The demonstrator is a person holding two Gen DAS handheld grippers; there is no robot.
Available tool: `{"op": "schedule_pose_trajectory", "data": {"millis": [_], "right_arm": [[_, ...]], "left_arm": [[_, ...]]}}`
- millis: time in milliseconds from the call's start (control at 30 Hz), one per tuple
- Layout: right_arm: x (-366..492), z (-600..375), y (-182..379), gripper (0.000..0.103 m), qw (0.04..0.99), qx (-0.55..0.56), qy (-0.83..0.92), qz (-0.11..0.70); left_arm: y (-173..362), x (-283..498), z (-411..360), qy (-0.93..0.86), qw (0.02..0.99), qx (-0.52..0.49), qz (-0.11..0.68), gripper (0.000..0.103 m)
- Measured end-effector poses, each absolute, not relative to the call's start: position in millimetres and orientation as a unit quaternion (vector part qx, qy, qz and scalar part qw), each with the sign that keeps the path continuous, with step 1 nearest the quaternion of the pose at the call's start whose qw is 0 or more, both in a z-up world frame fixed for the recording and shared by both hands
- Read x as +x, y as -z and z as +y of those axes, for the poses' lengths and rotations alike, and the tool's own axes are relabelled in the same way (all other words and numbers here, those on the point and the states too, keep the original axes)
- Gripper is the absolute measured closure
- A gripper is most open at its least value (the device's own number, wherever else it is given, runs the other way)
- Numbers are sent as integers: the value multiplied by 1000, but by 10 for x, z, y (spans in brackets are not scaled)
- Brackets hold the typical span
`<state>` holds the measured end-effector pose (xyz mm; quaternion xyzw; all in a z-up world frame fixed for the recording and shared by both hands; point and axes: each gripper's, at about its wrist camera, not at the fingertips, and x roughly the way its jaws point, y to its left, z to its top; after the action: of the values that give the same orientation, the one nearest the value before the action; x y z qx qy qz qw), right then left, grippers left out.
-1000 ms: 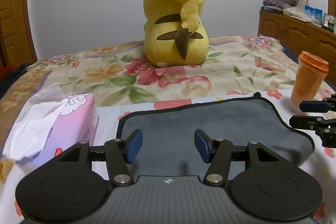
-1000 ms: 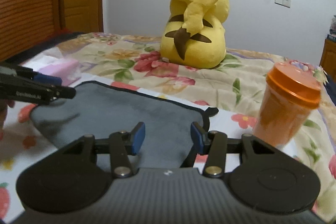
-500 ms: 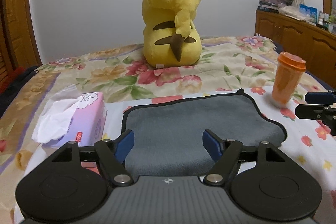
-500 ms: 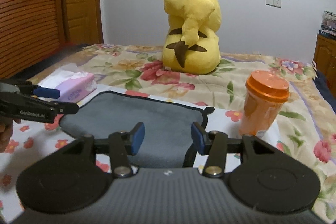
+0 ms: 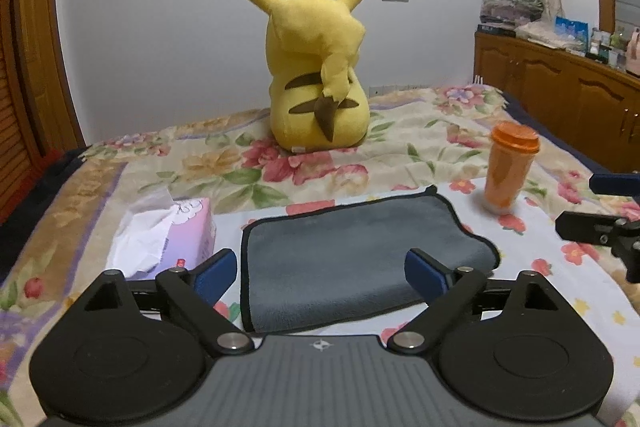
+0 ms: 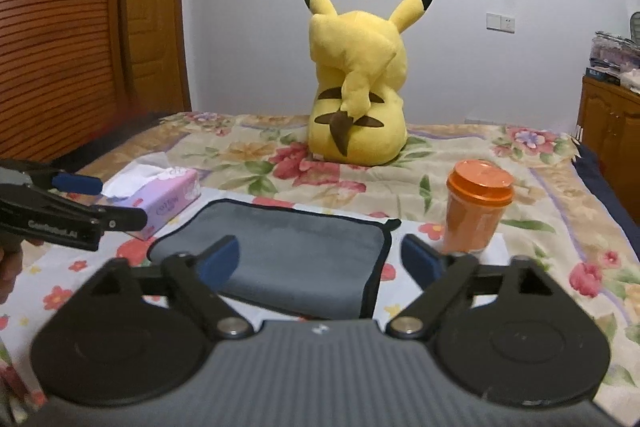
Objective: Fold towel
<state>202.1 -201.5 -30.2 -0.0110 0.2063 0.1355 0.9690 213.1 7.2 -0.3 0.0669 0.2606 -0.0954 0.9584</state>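
A grey towel (image 5: 352, 255) with a black edge lies folded flat on the flowered bedspread; it also shows in the right wrist view (image 6: 288, 251). My left gripper (image 5: 320, 273) is open and empty, held above the towel's near edge. My right gripper (image 6: 320, 261) is open and empty, above the towel's near right corner. Each gripper shows in the other's view: the right one at the far right (image 5: 600, 211), the left one at the far left (image 6: 96, 203). Neither touches the towel.
A pink tissue box (image 5: 172, 239) sits left of the towel. An orange lidded cup (image 5: 508, 167) stands to the right. A yellow Pikachu plush (image 5: 316, 75) sits behind on the bed. A wooden cabinet (image 5: 560, 99) lines the right wall, a wooden door (image 6: 60, 27) the left.
Both grippers have pulled back and up from the towel, and both have opened wider. The towel has stayed folded on the bed.
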Motion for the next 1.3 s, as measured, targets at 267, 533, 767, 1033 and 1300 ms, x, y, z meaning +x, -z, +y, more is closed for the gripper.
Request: {"op": "schedule_pose_trajectory", "data": {"millis": [267,533,767,1033,1300], "right_arm": [[1785,-2025,115,0,972,-6,-126,199],[1578,-2116,-75,0,975,4,-113,193],[1357,-2190,-230,0,978,2,-106,182],[1165,-2251,-331,0,980,4,-96,171],[980,-2244,-307,0,981,12,-88,170]], "left_arm": [[-335,1757,24,98,962,76,244,1],[-628,1420,-55,96,965,82,229,0],[-765,1183,-102,77,966,82,231,0],[-829,938,-133,79,968,75,225,0],[-776,708,-134,82,968,66,226,0]]}}
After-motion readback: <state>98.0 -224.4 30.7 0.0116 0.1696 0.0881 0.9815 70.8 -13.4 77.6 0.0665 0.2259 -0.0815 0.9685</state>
